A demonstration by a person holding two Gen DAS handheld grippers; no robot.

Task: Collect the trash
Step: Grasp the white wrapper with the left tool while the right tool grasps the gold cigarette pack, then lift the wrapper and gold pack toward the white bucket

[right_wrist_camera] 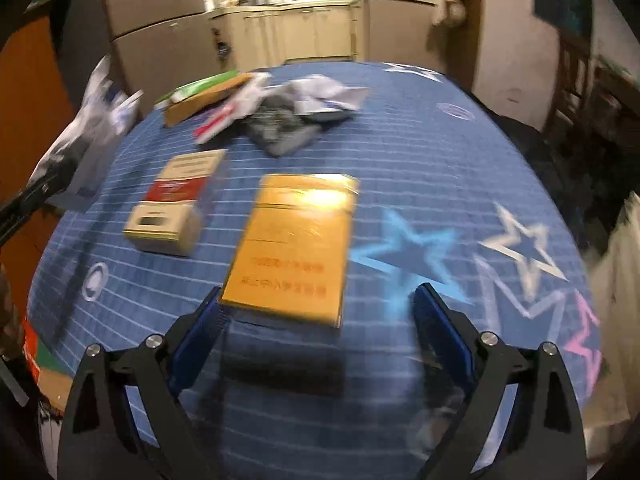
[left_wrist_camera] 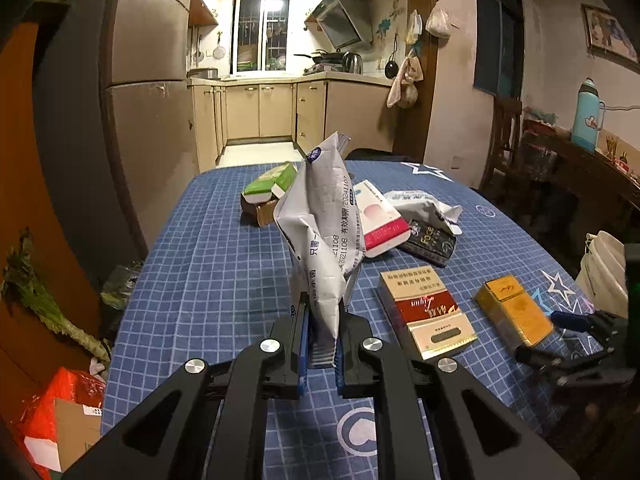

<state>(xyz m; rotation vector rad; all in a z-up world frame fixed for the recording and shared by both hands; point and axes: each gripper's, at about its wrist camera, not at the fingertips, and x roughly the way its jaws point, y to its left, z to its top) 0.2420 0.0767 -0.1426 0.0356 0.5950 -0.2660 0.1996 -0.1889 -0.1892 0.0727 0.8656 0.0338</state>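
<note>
The left tongs [left_wrist_camera: 320, 340] are clenched on a crumpled white wrapper [left_wrist_camera: 320, 232], holding it upright above the near part of the bench [left_wrist_camera: 208, 264], which is covered in a blue checked cloth. The right tongs [right_wrist_camera: 316, 312] are released, their blue pads spread wide just over the near end of a gold cigarette pack [right_wrist_camera: 292, 244] that lies flat on the cloth; the pads do not press it. Left of that pack lies a red and cream cigarette pack [right_wrist_camera: 172, 200]. Farther off, a heap of boxes and wrappers [left_wrist_camera: 384, 216] sits near a green-topped box [left_wrist_camera: 268, 186].
</note>
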